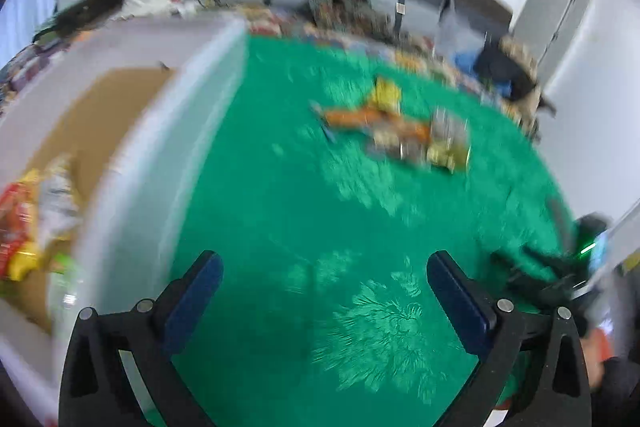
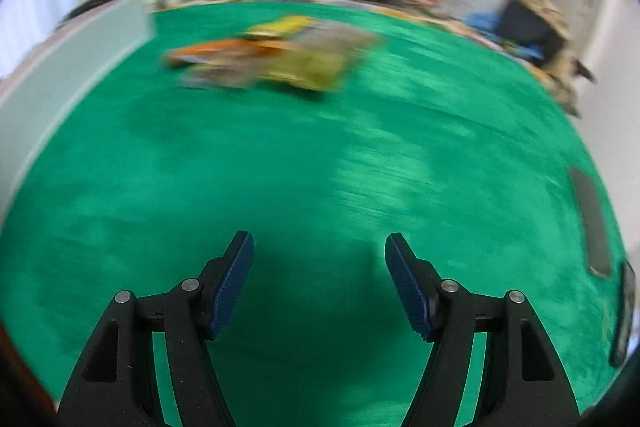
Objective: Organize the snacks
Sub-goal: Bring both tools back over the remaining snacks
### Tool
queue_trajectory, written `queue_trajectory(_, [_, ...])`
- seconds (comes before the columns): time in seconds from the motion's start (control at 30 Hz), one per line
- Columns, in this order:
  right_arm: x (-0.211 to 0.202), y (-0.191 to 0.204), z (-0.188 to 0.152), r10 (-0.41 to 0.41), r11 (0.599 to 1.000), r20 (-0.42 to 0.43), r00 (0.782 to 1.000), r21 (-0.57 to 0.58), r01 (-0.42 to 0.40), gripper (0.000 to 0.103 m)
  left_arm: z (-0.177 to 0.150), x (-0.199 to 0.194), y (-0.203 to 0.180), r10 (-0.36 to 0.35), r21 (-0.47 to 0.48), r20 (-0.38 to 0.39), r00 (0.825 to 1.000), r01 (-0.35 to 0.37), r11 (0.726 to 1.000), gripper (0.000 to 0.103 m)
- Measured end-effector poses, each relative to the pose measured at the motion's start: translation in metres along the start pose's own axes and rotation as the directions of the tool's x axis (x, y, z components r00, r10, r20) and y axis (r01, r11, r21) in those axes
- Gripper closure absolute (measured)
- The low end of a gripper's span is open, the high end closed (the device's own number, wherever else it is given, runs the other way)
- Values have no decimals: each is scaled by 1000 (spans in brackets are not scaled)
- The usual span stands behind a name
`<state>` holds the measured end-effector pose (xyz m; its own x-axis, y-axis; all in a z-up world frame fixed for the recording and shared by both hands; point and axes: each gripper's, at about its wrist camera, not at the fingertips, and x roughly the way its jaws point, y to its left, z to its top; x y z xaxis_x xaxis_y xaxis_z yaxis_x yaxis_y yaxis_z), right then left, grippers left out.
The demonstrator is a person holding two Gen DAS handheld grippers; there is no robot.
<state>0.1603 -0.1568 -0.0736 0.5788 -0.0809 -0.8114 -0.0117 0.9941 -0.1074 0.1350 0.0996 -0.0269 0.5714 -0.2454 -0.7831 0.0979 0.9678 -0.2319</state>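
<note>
Both grippers, left (image 1: 324,267) and right (image 2: 319,247), hover with fingers spread and empty over the green desk (image 2: 280,167), snack packets (image 2: 272,57) at eleven o'clock.

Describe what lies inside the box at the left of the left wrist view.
Inside the box, on its brown floor, lie several snack packets: red, yellow and silvery ones. The near wall covers the corner below them, and blur hides their labels.

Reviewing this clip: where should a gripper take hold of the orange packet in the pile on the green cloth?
Probably at the free near-left end of the orange packet, coming from above on the box side. It lies flat and long, its other end under the pile of snacks. Blur hides finer detail.
</note>
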Motion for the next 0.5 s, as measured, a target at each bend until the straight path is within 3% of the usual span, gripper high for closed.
queue_trajectory(0.2, [17, -59, 4, -67, 988, -4, 998, 138, 67, 31, 2, 89, -40, 130, 83, -73, 989, -124, 989, 2])
queue_trajectory(0.37, [23, -81, 8, -54, 982, 7, 999, 183, 52, 31, 10, 117, -50, 192, 121, -46, 980, -185, 975, 1])
queue_trajectory(0.5, [26, -81, 8, -34, 979, 4, 999, 199, 33, 25, 8, 119, -48, 188, 114, -6, 982, -186, 976, 1])
